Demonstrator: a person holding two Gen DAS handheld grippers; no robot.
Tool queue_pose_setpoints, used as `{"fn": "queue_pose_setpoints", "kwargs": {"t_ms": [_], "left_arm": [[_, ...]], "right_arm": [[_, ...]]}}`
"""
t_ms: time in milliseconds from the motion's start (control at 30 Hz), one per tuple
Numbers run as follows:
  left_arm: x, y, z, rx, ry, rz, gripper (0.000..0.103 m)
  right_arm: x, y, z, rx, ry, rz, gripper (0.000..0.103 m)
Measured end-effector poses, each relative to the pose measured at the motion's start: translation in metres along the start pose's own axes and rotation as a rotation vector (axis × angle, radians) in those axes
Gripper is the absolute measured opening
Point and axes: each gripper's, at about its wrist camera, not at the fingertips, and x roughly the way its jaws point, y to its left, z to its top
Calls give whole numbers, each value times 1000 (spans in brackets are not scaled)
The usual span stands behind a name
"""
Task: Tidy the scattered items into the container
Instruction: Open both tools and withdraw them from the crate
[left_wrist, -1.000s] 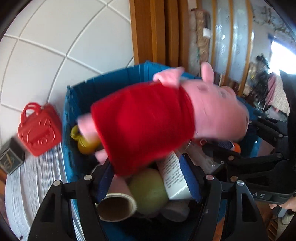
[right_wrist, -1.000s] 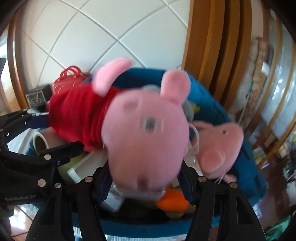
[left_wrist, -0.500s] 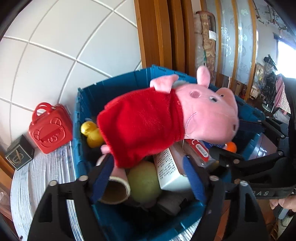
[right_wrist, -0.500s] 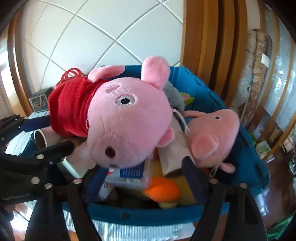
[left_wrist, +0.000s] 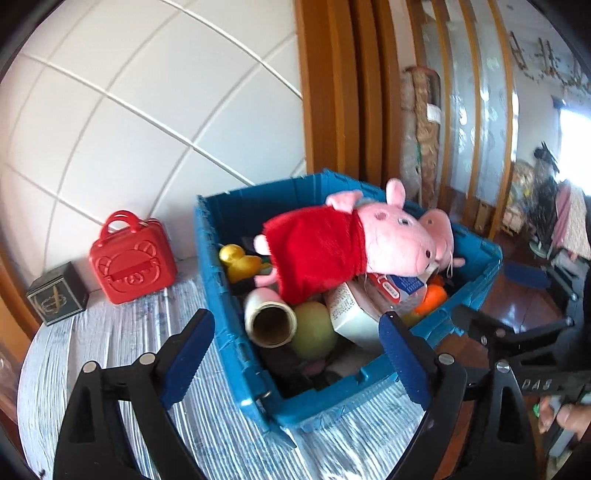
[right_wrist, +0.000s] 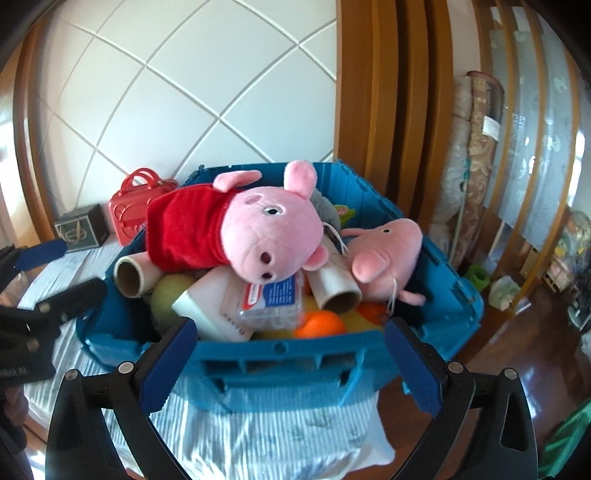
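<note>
A pink plush pig in a red dress (left_wrist: 314, 254) (right_wrist: 192, 229) lies on top of the pile in the blue crate (left_wrist: 332, 402) (right_wrist: 280, 354). No gripper touches it. My left gripper (left_wrist: 293, 325) hangs short of the crate's near corner, its jaws opening, with nothing between the blue pads. My right gripper (right_wrist: 290, 328) hovers before the crate's front wall, its jaws also opening wide and empty. A second pink plush pig (right_wrist: 384, 254) rests at the crate's right side.
The crate also holds a cardboard roll (left_wrist: 271, 317), a green ball (left_wrist: 314, 328), a yellow duck (left_wrist: 240, 262) and a white box (right_wrist: 214, 306). A red toy case (left_wrist: 133, 258) and a dark box (left_wrist: 57, 295) stand on the striped tablecloth (left_wrist: 110, 332) by the tiled wall.
Both grippers opened, let go of the red-dressed pig and drew back from the crate. The pig now rests on the pile.
</note>
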Motion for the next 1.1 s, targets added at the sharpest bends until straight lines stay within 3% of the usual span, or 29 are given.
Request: {"fn": "queue_pose_setpoints", "kwargs": {"t_ms": [133, 267, 400, 700, 1100], "left_arm": [[-15, 0, -4, -24, -30, 62, 97], [-23, 0, -10, -31, 7, 42, 97], [-29, -1, -17, -28, 31, 79, 97], [-39, 6, -28, -63, 58, 26, 97], [-43, 15, -31, -85, 58, 26, 97]], "right_arm": [[-23, 10, -7, 7, -33, -20, 103], [-36, 19, -13, 25, -33, -23, 103], [-46, 26, -19, 40, -21, -32, 103], [-62, 33, -27, 58, -26, -27, 103], [-65, 39, -28, 49, -24, -39, 103]]}}
